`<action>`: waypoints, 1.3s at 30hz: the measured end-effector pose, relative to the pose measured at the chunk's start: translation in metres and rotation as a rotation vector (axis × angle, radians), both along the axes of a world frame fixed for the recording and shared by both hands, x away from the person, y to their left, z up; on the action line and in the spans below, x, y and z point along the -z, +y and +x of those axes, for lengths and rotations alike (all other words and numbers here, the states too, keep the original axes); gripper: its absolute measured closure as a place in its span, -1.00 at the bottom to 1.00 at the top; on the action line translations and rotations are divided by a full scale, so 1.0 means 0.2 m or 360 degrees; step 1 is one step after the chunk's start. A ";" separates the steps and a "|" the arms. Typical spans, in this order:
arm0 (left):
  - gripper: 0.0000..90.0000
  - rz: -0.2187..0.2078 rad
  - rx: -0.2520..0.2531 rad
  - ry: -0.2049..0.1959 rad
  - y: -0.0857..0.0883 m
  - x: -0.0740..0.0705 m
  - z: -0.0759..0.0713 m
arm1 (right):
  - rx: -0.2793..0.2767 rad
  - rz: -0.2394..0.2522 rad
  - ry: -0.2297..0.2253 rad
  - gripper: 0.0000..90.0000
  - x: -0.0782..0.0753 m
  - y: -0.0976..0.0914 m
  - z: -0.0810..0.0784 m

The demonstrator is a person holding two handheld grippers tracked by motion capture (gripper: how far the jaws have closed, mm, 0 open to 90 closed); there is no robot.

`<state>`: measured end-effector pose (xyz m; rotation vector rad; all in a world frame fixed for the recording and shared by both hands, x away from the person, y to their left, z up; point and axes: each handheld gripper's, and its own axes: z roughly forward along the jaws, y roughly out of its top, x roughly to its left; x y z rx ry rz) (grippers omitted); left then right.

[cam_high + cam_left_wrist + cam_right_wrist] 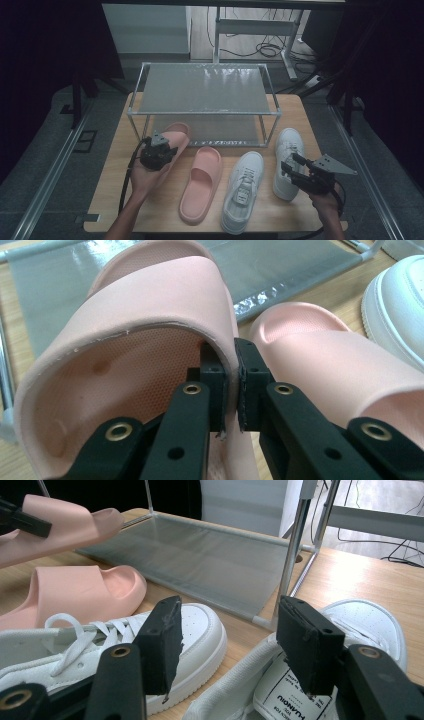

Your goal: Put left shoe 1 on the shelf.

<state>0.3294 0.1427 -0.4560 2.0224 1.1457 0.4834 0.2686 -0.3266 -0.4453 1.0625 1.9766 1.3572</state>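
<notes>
My left gripper point(165, 148) point(229, 385) is shut on the strap edge of a pink slipper point(176, 137) point(140, 340), held up off the table with its toe pointing toward the rack; that slipper point(60, 527) also hangs raised at the upper left of the right gripper view. The second pink slipper point(201, 182) point(340, 370) point(75, 592) lies flat on the wooden table point(125, 190). My right gripper point(289, 168) point(227, 645) is open, its jaws spread over the heel opening of the right white sneaker point(288, 160) point(310, 680). The left white sneaker point(242, 191) point(100, 640) lies beside it.
A two-tier metal shoe rack point(202, 90) point(200, 555) with grey fabric shelves stands at the back of the table, both shelves bare. A desk frame and cables point(265, 47) lie on the floor behind. Dark curtains flank both sides.
</notes>
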 end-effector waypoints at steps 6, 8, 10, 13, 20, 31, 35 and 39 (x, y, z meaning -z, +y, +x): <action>0.89 0.0002 -0.0008 -0.0006 -0.04 -0.01 0.05 | -0.0006 -0.0003 0.0002 -0.02 0.00 0.00 0.00; 0.89 0.0005 -0.0011 0.0005 -0.06 0.00 0.07 | -0.0004 -0.0001 0.0004 -0.02 0.00 0.00 0.00; 0.89 0.0004 -0.0011 0.0010 -0.06 0.01 0.08 | -0.0003 -0.0002 0.0004 -0.02 0.00 0.00 0.00; 0.89 0.0014 -0.0012 0.0011 -0.09 0.02 0.10 | -0.0001 -0.0001 0.0002 -0.02 0.00 0.00 0.00; 0.89 0.0041 -0.0027 -0.0024 -0.16 0.02 0.17 | -0.0006 -0.0005 0.0003 -0.02 0.00 0.00 0.00; 0.89 0.0049 -0.0083 -0.0031 -0.21 0.09 0.25 | -0.0001 -0.0002 0.0000 -0.02 0.00 0.00 0.00; 0.89 0.0053 -0.0125 -0.0032 -0.21 0.12 0.28 | 0.0001 -0.0002 0.0002 -0.02 0.00 0.00 0.00; 0.88 0.0037 -0.0193 -0.0044 -0.21 0.15 0.32 | -0.0002 -0.0006 0.0006 -0.02 0.00 0.00 0.00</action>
